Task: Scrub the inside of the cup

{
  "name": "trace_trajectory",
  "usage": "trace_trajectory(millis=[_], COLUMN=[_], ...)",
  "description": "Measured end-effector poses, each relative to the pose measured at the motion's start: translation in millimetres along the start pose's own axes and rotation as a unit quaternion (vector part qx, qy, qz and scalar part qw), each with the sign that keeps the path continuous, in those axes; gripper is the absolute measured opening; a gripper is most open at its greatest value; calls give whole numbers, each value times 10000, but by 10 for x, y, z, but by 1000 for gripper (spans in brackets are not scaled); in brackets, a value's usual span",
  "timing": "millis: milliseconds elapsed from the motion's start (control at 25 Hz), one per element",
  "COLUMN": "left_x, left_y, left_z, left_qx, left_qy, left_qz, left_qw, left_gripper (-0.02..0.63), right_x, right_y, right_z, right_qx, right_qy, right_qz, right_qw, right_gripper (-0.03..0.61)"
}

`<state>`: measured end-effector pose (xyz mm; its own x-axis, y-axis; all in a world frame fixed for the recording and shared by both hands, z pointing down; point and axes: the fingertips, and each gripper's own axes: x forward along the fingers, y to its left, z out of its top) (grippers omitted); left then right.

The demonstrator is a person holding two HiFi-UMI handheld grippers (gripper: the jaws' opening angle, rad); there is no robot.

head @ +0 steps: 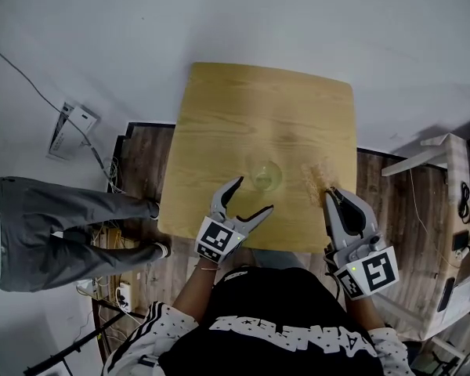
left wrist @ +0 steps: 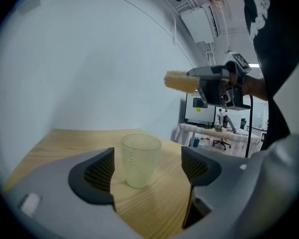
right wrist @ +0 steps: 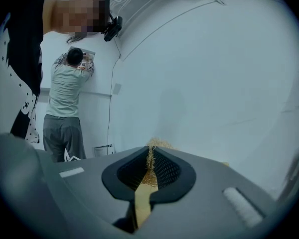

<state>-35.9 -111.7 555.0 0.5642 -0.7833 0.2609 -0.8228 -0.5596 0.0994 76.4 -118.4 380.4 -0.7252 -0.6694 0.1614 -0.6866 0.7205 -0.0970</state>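
while i watch the head view, the left gripper (head: 254, 195) stands with its jaws wide apart, holding nothing. the clear dimpled cup (head: 265, 176) stands upright on the wooden table (head: 235, 100), toward its 6 o'clock edge, in line with the gap, neither pad touching it. the right gripper (head: 334, 197) is clamped tight on the brush (head: 318, 180) handle; the bristles sit at 3 o'clock of the cup, apart from it.

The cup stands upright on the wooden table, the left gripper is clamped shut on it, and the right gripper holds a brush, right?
Not quite: the left gripper is open. The left gripper view shows its jaws wide apart, neither touching the cup. The cup stands upright on the wooden table, and the right gripper holds the brush.
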Motion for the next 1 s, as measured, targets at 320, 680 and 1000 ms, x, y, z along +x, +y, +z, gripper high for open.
trace_trajectory(millis=[320, 680, 1000], left_x=[274, 513, 626], left_y=[67, 95, 146], left_z=[-174, -239, -279], left_qx=[-3, -19, 3], left_qy=[305, 485, 545], left_qz=[-59, -87, 43], left_qw=[9995, 9988, 9985], left_gripper=[410, 413, 413], right_x=[96, 163, 191], right_y=[-120, -306, -447], right_z=[33, 11, 10], right_qx=[117, 117, 123], right_qy=[30, 98, 115], right_qz=[36, 35, 14], right_qw=[9999, 9999, 9999], right_gripper=[31, 31, 31])
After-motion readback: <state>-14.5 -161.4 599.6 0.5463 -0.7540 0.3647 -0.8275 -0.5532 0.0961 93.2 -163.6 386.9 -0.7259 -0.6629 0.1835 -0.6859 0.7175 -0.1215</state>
